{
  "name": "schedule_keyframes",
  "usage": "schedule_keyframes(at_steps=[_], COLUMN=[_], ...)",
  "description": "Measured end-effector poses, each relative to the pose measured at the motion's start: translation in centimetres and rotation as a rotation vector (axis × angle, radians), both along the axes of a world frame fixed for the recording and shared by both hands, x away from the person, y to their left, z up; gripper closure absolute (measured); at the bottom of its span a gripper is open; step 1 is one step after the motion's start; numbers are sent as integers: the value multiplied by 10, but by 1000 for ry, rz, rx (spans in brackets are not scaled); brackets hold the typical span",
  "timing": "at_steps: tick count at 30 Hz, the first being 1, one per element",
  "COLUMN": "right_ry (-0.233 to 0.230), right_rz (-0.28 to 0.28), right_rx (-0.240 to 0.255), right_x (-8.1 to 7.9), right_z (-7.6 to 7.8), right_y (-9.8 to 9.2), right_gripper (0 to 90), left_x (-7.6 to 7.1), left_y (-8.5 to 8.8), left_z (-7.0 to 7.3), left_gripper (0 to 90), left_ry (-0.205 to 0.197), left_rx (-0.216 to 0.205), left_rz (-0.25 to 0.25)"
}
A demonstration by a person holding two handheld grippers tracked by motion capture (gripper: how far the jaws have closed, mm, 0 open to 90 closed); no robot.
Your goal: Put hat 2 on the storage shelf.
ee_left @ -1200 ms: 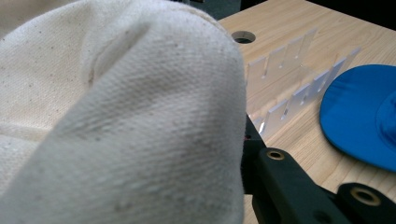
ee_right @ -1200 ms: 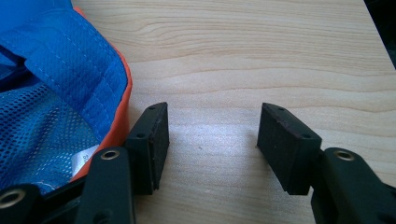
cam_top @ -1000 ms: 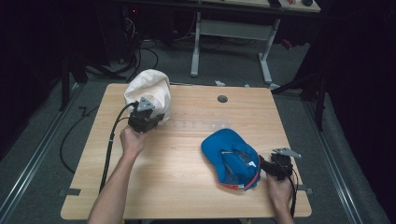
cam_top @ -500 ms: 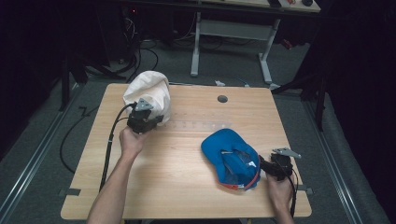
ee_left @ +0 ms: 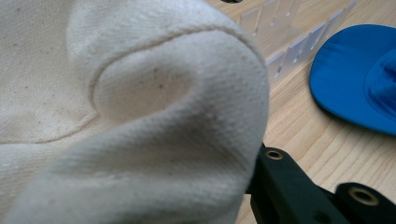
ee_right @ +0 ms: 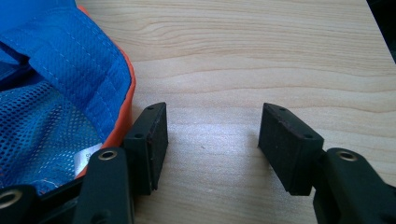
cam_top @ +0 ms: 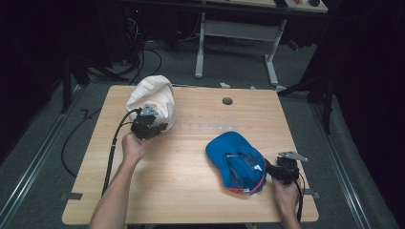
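**Equipment and operator: appearance**

Left hand-held gripper [cam_top: 154, 125]: black body with a small grey three-cornered plate on top. A black cable trails from its rear. In the left gripper view one black jaw shows, blocky and matte, with brass-coloured threaded inserts set in its upper face.

Right hand-held gripper [cam_top: 267, 167]: the same black body, grey three-cornered plate and black cable. In the right gripper view both jaws are black and rectangular, each with a flat, dull pad on its inner face, small screw holes along the edges and brass-coloured inserts in the carriers behind.

Operator: both forearms bare, no sleeves, no gloves.
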State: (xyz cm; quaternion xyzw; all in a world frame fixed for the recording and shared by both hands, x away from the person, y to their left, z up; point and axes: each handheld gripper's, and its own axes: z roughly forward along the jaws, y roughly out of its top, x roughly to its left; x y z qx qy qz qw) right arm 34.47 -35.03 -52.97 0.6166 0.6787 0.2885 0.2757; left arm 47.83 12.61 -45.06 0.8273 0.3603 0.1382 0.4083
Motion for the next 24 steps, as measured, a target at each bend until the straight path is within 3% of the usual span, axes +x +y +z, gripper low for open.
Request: schedule_keyframes(at_steps=[8, 12, 19, 21, 24], right_ry=[1, 0, 0, 0, 1], right_rz=[0, 2, 3, 4, 7], right_rx=[0, -1, -3, -3, -6], right_x=[0, 0, 0, 0, 0], right_z=[0, 0, 0, 0, 0], right_y=[0, 0, 0, 0, 0], right_gripper=[419, 419, 416, 415, 413], left_x=[5, 4, 9, 10, 10], left_y=[4, 2, 1, -2, -2], left_z=[0, 1, 2, -3, -7], left_gripper=[844, 843, 845, 846, 845], left_ry=[68, 44, 82, 93, 88], left_rx=[7, 31, 40, 80, 62], left_rz=[17, 20, 19, 7, 16])
